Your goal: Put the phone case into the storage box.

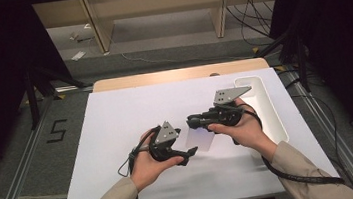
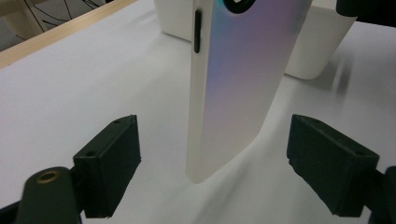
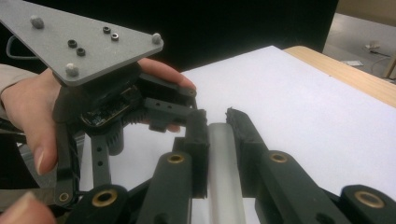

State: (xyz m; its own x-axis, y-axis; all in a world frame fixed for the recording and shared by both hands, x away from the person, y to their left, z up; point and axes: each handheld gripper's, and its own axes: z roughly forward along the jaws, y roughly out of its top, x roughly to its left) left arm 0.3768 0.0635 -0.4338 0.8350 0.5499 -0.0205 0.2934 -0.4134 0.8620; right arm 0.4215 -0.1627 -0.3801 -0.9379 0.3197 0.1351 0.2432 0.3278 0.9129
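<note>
Right gripper (image 3: 215,116) jaws were clamped on the thin edges of a phone (image 2: 243,84), pads pressed to both sides of its silvery edge (image 3: 224,163). The grip sat at the top end, which left the lower body free, probably so the other tool could take it.

Left gripper (image 2: 212,161) jaws stood wide open, one pad (image 2: 109,163) at 8 o'clock of the phone's bottom corner and the other (image 2: 331,163) at 4 o'clock. Neither touched it. The phone hung between them, near upright, iridescent white back facing the camera and side button (image 2: 197,30) at 11 o'clock. It looked like a handover setup: held steady by one, straddled by the other before closing.

In the high view the phone (image 1: 200,139) sat between the two tools, just above the white table sheet (image 1: 116,121), left gripper (image 1: 189,153) at 8 o'clock of it, right gripper (image 1: 193,122) at 12. A white tray (image 1: 277,118) lay at 3 o'clock, near the right hand (image 1: 243,129), likely the drop spot, though I can't tell for sure. The left hand (image 1: 149,165) wrapped its tool from below.
</note>
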